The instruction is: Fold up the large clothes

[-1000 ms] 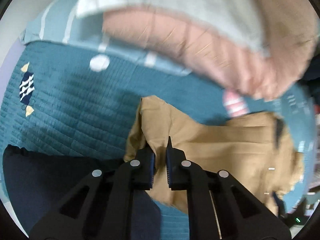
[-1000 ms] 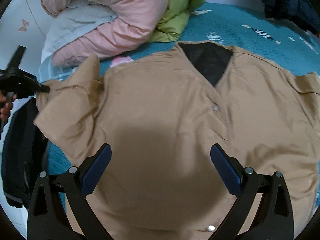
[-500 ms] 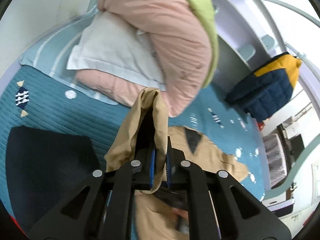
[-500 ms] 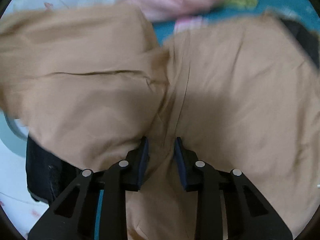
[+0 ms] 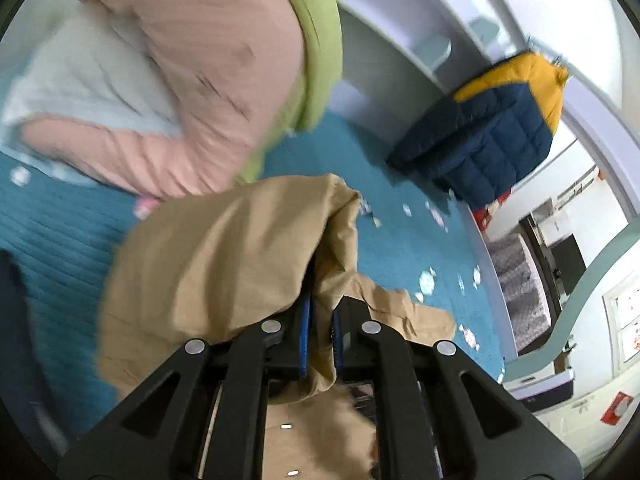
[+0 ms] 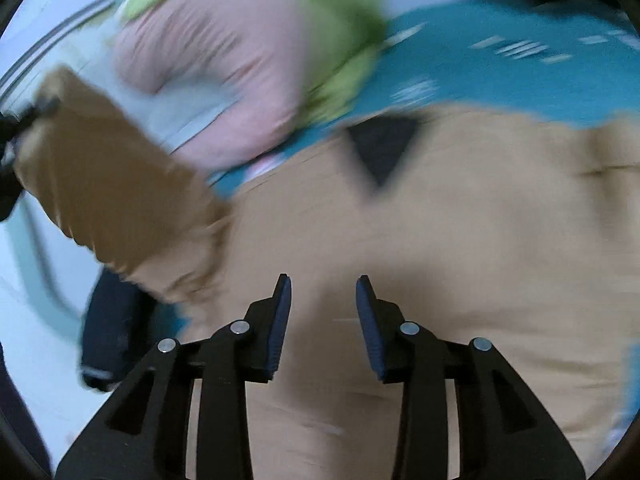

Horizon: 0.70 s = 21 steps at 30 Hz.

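Note:
A large tan shirt (image 6: 460, 220) with a dark neck opening lies spread on the teal bedspread (image 6: 500, 76). My left gripper (image 5: 322, 320) is shut on the shirt's sleeve (image 5: 224, 260) and holds it lifted above the bed. The raised sleeve also shows in the right wrist view (image 6: 104, 192) at the left, with the left gripper at its end. My right gripper (image 6: 323, 292) is open and empty, hovering just above the shirt's body.
A pile of pink and green bedding (image 5: 208, 72) with a white pillow (image 5: 80, 80) lies at the bed's head. A navy and yellow puffer jacket (image 5: 492, 128) hangs at the far side. A dark garment (image 6: 108, 328) lies at the bed's left edge.
My left gripper has carried the sleeve higher and over toward the shirt's body. My right gripper, closed on the shirt half a second ago, has opened and let go.

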Available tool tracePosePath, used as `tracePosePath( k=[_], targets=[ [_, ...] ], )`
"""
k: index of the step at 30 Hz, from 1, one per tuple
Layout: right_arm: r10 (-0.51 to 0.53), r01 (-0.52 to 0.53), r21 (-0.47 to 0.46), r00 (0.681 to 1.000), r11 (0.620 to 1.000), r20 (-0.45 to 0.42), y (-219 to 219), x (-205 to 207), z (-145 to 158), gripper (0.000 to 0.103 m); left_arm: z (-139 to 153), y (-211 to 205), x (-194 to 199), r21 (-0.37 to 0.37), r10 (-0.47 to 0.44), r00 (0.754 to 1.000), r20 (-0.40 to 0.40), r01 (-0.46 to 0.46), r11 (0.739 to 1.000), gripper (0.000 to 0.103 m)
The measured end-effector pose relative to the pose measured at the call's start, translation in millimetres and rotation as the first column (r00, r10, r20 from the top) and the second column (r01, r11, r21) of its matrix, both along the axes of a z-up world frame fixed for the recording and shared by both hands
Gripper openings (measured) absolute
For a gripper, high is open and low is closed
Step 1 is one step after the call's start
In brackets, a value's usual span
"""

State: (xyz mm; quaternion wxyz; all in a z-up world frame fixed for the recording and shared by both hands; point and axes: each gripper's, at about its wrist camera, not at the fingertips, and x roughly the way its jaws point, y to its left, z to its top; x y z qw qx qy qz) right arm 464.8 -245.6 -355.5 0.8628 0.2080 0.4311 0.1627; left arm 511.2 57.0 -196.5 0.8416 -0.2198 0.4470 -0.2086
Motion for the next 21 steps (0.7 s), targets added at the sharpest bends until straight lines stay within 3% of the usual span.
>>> tracePosePath(
  k=[2,4,8,10,14,15,17,21],
  targets=[
    [-0.125,0.126,-0.031,0.992,0.992,0.022,-52.5,-17.6,4.1,0.034,-24.3,-35.7,15.9,0.007,-0.006,0.999,-0.043,0.006,1.0,0.008],
    [-0.293,0.295,-0.057,0.955,0.954,0.045,-114.7,-31.4,2.7,0.036,-45.0,-66.5,26.1,0.013,-0.014,0.997,-0.08,0.015,1.0,0.008],
    [-0.497,0.496,-0.05,0.868,0.867,0.0,-196.3,-46.5,-6.9,0.042,-99.0,-135.8,47.5,0.043,-0.046,0.983,-0.178,0.055,0.998,0.008],
    [-0.55,0.548,-0.054,0.834,0.835,-0.031,-224.6,-56.2,-17.5,0.042,-128.5,-166.2,55.1,0.086,-0.045,0.975,-0.218,0.066,0.994,0.008],
    [-0.616,0.613,-0.066,0.782,0.787,-0.095,-261.4,-66.6,-41.0,0.043,-175.0,-197.6,62.7,0.082,-0.069,0.947,-0.313,0.099,0.992,0.01],
    [-0.627,0.624,-0.067,0.771,0.779,-0.111,-266.5,-65.2,-48.0,0.043,-180.7,-199.2,62.2,0.074,-0.076,0.942,-0.328,0.106,0.992,0.013],
    [-0.652,0.652,-0.053,0.745,0.757,-0.141,-282.1,-67.4,-57.5,0.043,-189.2,-205.2,61.8,0.055,-0.085,0.935,-0.345,0.111,0.992,0.036],
    [-0.69,0.699,-0.018,0.7,0.715,-0.184,-313.5,-77.8,-72.4,0.045,-184.8,-223.3,56.6,0.077,-0.082,0.951,-0.298,0.11,0.991,0.073]
  ],
)
